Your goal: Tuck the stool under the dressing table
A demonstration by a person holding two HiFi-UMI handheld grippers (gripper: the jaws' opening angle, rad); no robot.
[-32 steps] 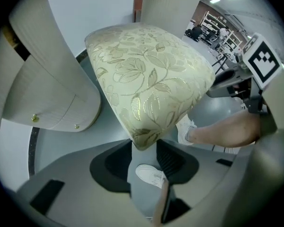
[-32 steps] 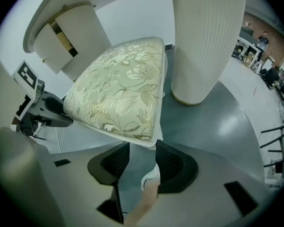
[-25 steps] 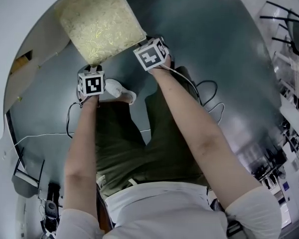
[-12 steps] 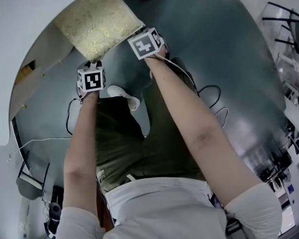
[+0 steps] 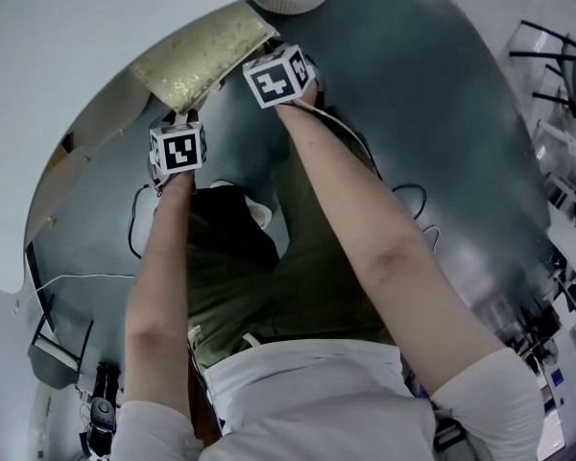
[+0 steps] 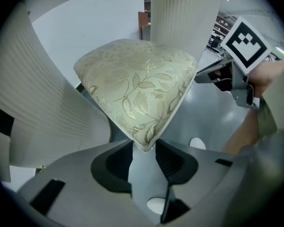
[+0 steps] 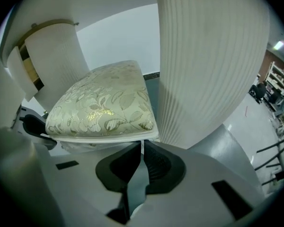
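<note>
The stool's cream, leaf-patterned cushion [image 5: 197, 60] lies mostly under the white dressing table top [image 5: 77, 27], with only a strip of it showing. My left gripper [image 5: 180, 128] holds the cushion's near corner [image 6: 137, 89], and its jaws [image 6: 143, 145] are shut on the corner's tip. My right gripper [image 5: 274, 65] is at the other near corner [image 7: 104, 108]. Its jaws [image 7: 141, 148] are closing, almost together just under the cushion's white rim, with nothing thick between them. Fluted white table legs [image 6: 184, 18] [image 7: 208, 56] stand close beside the stool.
A second fluted leg [image 6: 33, 93] stands to the stool's left. Loose cables [image 5: 403, 200] lie on the grey floor by the person's legs, and a white shoe [image 5: 259, 214] shows below the left arm. Black metal racks [image 5: 557, 46] stand at the far right.
Both grippers have moved forward with the stool towards the table. Most of the cushion was in view a second ago and now sits mostly under the tabletop.
</note>
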